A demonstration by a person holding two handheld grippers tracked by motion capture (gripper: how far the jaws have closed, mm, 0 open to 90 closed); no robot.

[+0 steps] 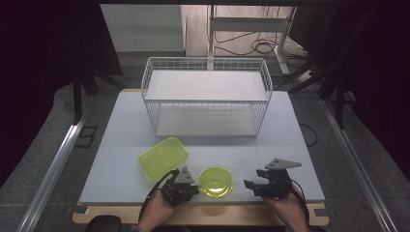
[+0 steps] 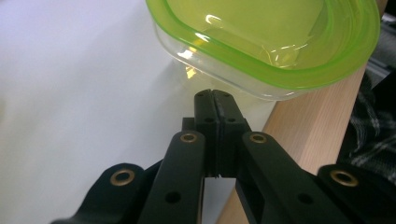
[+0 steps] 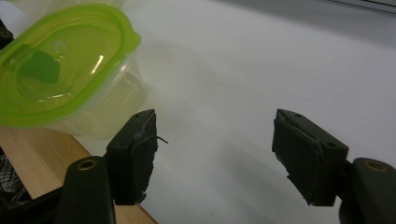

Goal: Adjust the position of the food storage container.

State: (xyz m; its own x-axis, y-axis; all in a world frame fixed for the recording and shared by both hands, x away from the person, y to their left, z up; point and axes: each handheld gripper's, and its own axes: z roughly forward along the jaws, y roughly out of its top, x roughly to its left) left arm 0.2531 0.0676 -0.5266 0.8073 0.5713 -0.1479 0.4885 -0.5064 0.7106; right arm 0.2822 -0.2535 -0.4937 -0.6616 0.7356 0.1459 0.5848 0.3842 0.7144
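Note:
A small clear container with a green lid [image 1: 216, 181] [image 2: 271, 42] [image 3: 60, 70] sits at the table's front edge, between my two grippers. My left gripper [image 1: 195, 189] [image 2: 215, 93] is just left of it, jaws pressed together with nothing between them, the tips close under the container's rim. My right gripper [image 1: 250, 184] [image 3: 215, 135] is to its right and points toward it, standing open with only bare table between its fingers. A larger rectangular container with a green lid [image 1: 163, 157] lies behind the left gripper.
A white wire basket with two levels [image 1: 207, 96] stands at the back middle of the white table top [image 1: 290, 145]. The wooden front edge [image 2: 317, 121] [image 3: 37, 158] runs right beside the small container. Metal rails flank the table on both sides.

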